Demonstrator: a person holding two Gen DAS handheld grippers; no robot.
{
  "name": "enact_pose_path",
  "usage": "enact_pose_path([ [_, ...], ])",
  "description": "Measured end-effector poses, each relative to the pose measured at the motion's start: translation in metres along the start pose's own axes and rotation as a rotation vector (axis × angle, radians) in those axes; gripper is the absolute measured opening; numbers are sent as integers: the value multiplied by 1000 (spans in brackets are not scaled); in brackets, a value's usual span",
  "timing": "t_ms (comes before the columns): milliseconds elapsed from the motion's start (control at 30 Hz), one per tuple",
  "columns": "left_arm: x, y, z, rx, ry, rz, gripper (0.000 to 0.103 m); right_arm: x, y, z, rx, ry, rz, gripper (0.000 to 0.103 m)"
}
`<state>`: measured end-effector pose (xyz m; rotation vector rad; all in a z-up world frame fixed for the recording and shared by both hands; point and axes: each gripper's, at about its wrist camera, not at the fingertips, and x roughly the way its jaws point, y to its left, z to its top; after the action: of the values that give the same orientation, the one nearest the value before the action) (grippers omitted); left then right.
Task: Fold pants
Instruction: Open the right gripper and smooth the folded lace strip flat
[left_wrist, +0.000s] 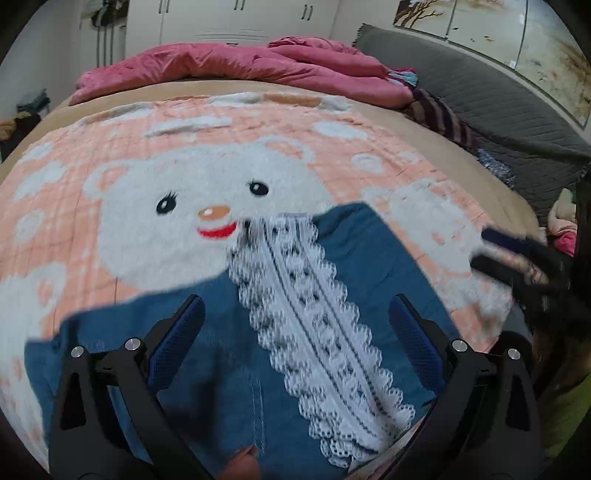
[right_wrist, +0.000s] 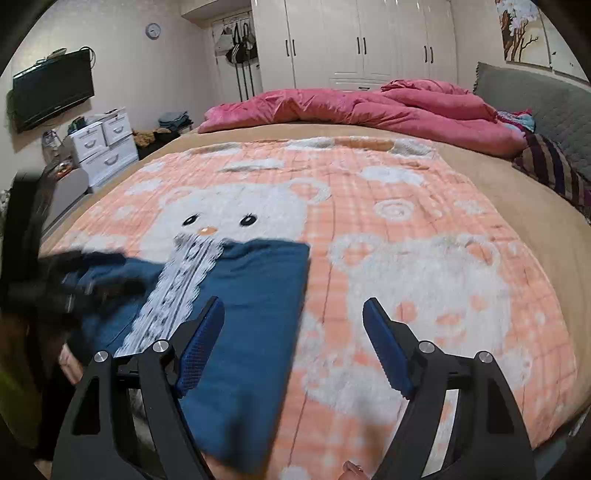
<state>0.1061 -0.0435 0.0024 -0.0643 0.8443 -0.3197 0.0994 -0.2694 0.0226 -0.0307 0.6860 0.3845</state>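
Observation:
The blue pants (left_wrist: 369, 258) lie folded on the pink bear blanket (left_wrist: 110, 240), with a white lace strip (left_wrist: 310, 325) running along them. My left gripper (left_wrist: 295, 310) is open and empty, hovering over the pants with the lace between its fingers. In the right wrist view the pants (right_wrist: 251, 302) lie at the lower left, lace (right_wrist: 177, 291) on their left part. My right gripper (right_wrist: 293, 314) is open and empty above the pants' right edge. The left gripper (right_wrist: 74, 280) shows blurred at the left; the right gripper (left_wrist: 517, 262) shows blurred at the right.
A pink duvet (right_wrist: 369, 107) is bunched at the far end of the bed. A striped pillow (right_wrist: 554, 170) and grey headboard (right_wrist: 554, 103) are at the right. White drawers (right_wrist: 107, 144) and a wall TV (right_wrist: 51, 88) stand to the left.

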Motion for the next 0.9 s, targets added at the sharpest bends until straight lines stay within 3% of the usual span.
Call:
enact_pose_path([
  [200, 7, -20, -30, 42, 44, -7, 93, 43, 10, 27, -62, 40, 39, 76],
  [367, 31, -40, -50, 115, 136, 18, 93, 87, 29, 40, -95, 132, 155, 76],
  [467, 31, -46, -55, 139, 139, 27, 93, 108, 35, 39, -119, 193, 172, 76],
  [633, 28, -45, -61, 134, 133, 32, 93, 138, 37, 26, -184, 302, 97, 76],
  [767, 28, -46, -63, 142, 127, 37, 93, 143, 29, 18, -160, 295, 113, 79],
  [900, 24, -44, -61, 121, 110, 12, 93, 135, 32, 12, -184, 235, 123, 80],
])
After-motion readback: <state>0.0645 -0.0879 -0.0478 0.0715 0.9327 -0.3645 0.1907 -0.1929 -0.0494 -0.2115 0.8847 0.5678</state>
